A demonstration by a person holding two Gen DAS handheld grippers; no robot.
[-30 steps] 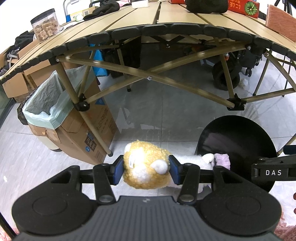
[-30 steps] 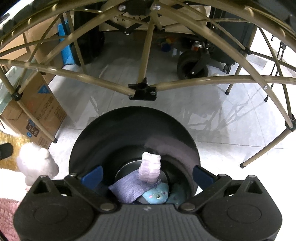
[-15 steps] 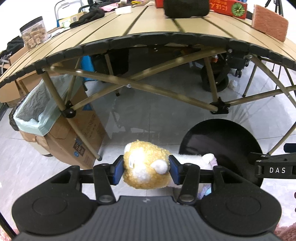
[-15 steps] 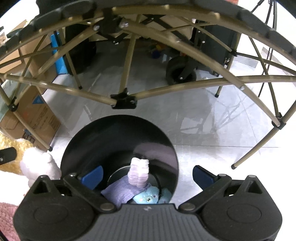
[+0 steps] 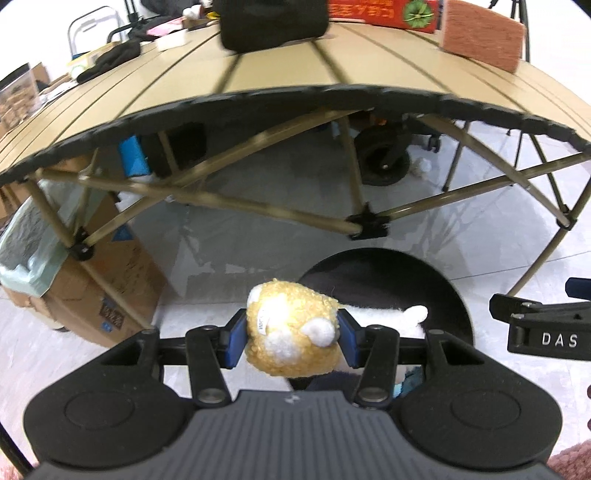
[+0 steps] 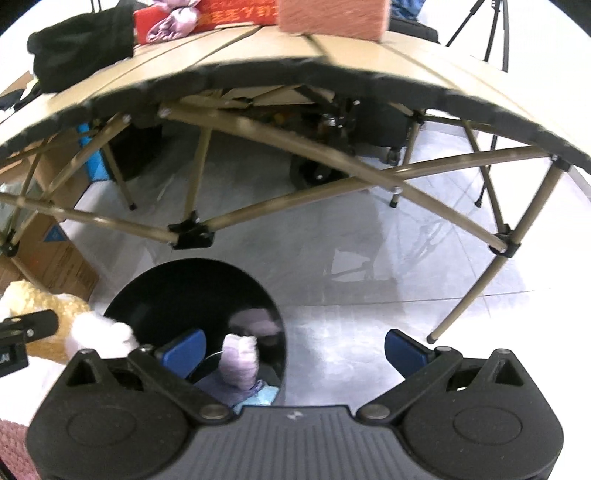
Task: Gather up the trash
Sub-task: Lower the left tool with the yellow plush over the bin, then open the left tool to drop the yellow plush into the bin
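Observation:
My left gripper (image 5: 291,338) is shut on a yellow and white plush toy (image 5: 291,332), held above the floor at the near left rim of a round black bin (image 5: 384,273). The toy also shows at the left edge of the right wrist view (image 6: 55,325). My right gripper (image 6: 293,350) is open and empty above the right part of the black bin (image 6: 192,291). Inside the bin lie a lilac plush piece (image 6: 238,360), a purple cloth and a light blue item. The right gripper shows in the left wrist view (image 5: 543,328).
A tan slatted folding table (image 5: 295,66) with crossed legs stands ahead, with a black bundle (image 5: 271,22), a red box (image 5: 380,11) and a brown block (image 5: 480,35) on top. A cardboard box lined with a green bag (image 5: 44,258) stands at the left. Grey tiled floor lies below.
Both grippers have risen and tilted up, so the table top now shows in both views. The bin has slid lower in the frames. The left stays shut on the toy, the right stays open.

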